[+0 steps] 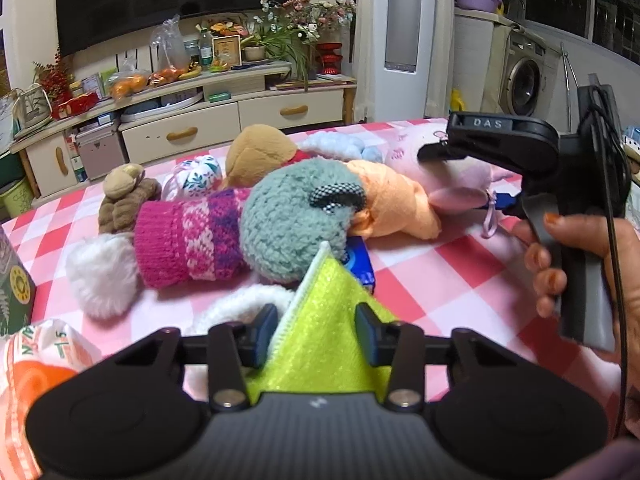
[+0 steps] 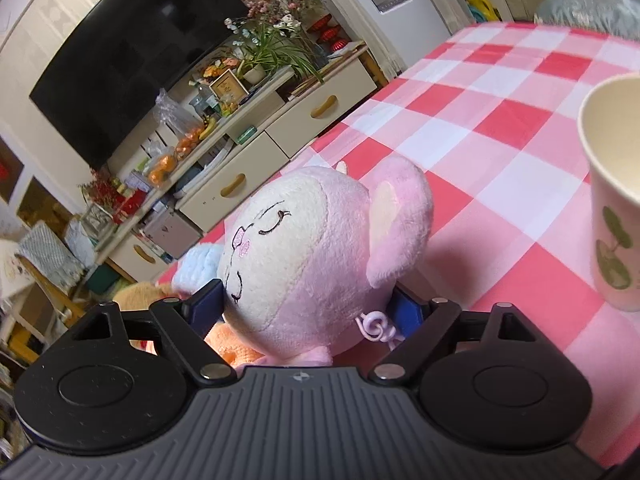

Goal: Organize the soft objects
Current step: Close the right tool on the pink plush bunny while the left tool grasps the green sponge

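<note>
The left claw [image 1: 316, 334] stands partly open around a folded yellow-green cloth [image 1: 324, 312]. The cloth rises in a peak between the two blue pads; the left-hand pad [image 1: 264, 330] looks to meet its white-stitched edge, while whether the right-hand pad presses on it cannot be told. The cloth lies at the near edge of the worktop [image 1: 440, 280], which is covered in pink-and-red check, just in front of a heap of soft things: a grey woolly toy [image 1: 288, 220], a pink knitted sleeve [image 1: 188, 236], an orange cloth [image 1: 392, 204] and a brown plush [image 1: 256, 152].

The right claw [image 2: 308, 304] is closed on a pink plush monkey [image 2: 316, 248], its pads squeezing the lower head from both sides. A paper cup [image 2: 616, 200] stands near it on the checked cover.
</note>
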`<state>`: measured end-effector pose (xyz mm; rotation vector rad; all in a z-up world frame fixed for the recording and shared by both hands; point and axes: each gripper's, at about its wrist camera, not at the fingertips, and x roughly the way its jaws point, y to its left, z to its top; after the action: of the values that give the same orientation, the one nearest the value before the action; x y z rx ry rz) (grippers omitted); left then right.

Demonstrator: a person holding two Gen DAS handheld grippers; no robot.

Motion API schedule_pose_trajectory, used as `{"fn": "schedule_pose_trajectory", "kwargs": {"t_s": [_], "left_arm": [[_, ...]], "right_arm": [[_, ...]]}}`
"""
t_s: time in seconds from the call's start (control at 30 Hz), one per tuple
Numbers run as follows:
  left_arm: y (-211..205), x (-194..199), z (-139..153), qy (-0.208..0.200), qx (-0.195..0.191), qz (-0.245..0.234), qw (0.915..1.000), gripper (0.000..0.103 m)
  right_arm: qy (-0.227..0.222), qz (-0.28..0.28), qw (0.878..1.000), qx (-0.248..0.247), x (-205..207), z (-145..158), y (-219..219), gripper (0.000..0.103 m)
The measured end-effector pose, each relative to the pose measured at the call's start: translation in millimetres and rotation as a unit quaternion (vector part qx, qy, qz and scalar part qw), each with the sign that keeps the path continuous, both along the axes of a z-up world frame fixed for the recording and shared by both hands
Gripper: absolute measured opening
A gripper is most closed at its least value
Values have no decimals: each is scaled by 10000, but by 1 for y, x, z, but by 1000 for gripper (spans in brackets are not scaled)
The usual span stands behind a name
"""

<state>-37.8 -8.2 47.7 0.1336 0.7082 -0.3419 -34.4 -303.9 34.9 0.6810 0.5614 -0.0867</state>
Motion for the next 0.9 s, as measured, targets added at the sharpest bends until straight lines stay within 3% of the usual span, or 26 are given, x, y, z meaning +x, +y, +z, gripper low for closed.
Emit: {"fn": "schedule_pose_trajectory", "kwargs": {"t_s": [0.23, 0.53, 0.7, 0.9], "left_arm": [[7, -1, 4, 99, -227, 139, 9996, 30], [13, -11, 3, 136, -310, 157, 9993, 29], [12, -16, -2, 248, -292, 24, 9993, 37], [9, -23, -10, 374, -230, -356, 9984, 58]], "right_arm": [[40, 95, 9992, -390, -10, 11, 5, 103], [-61, 342, 9961, -815, -26, 23, 10, 103], [-59, 533, 9943, -923, -30, 24, 14, 103], [-53, 719, 9921, -1025, -21, 26, 12, 103]]}}
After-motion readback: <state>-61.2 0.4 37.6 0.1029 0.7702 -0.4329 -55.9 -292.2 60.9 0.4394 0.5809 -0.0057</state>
